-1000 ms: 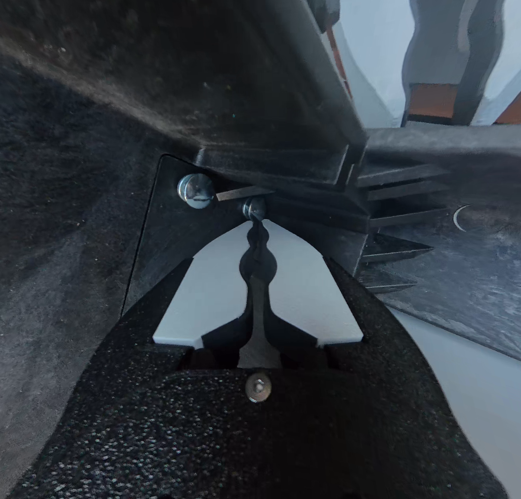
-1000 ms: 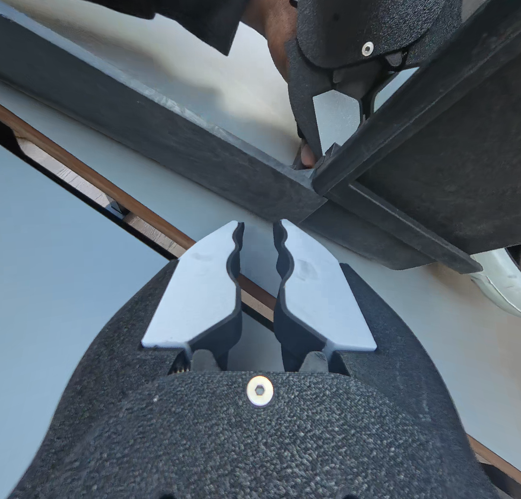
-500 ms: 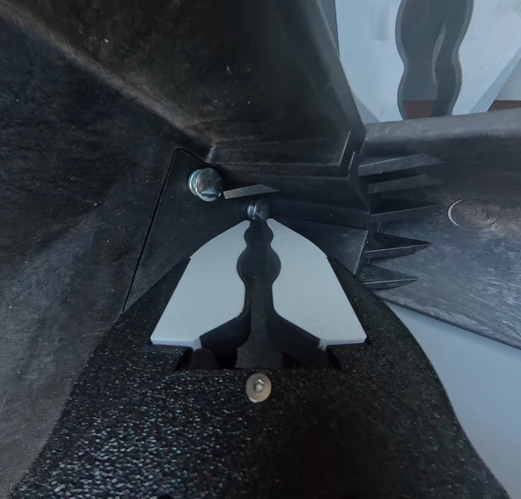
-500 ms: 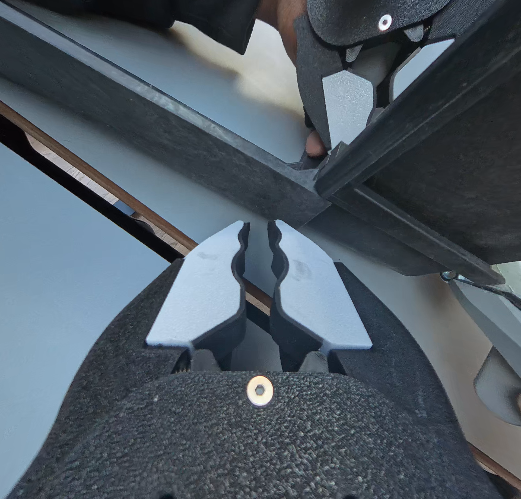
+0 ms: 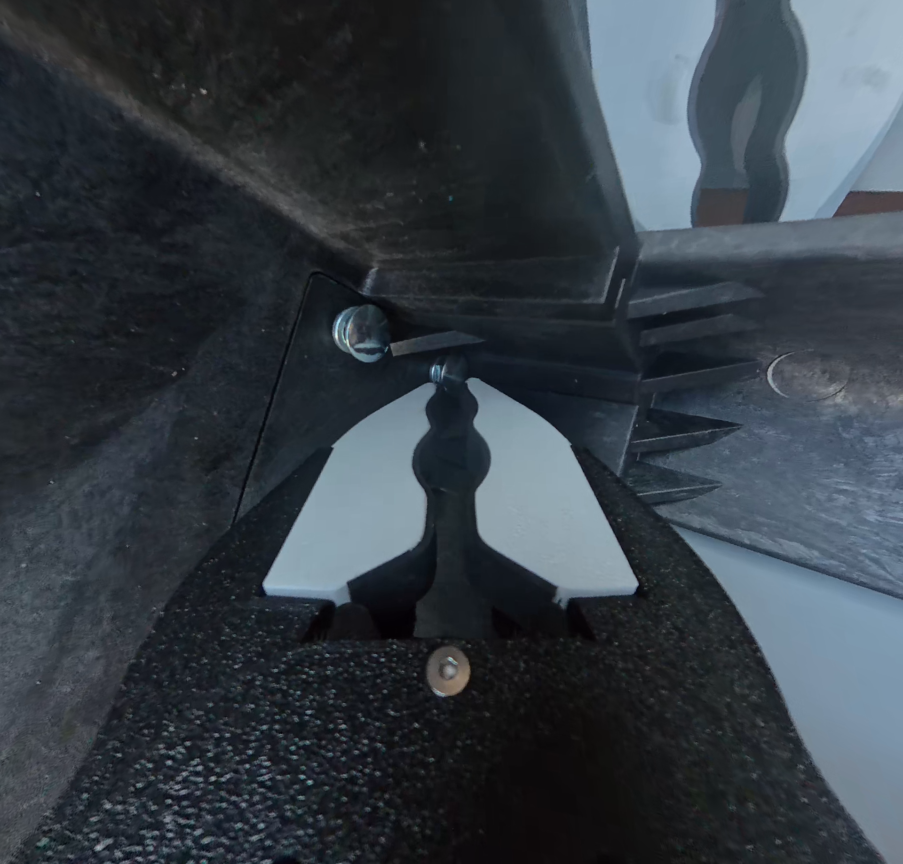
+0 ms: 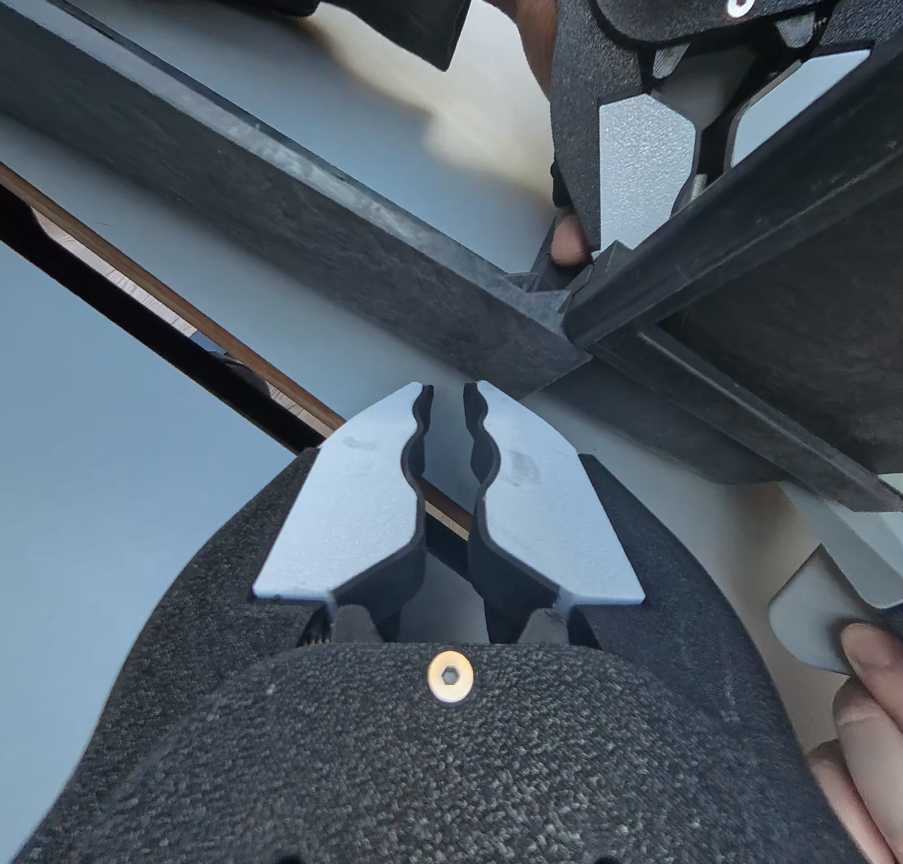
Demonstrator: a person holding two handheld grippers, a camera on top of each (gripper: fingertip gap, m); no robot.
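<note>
Dim interior (grainy), daylight beyond — fisheye edges

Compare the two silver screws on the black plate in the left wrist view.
The upper-left screw looks larger and stands clear of the tool; the smaller screw sits right at the left tool's fingertips. The larger screw's slotted head shows plainly; the smaller screw's is partly shadowed. Both are shiny metal in the same black plate.
</note>
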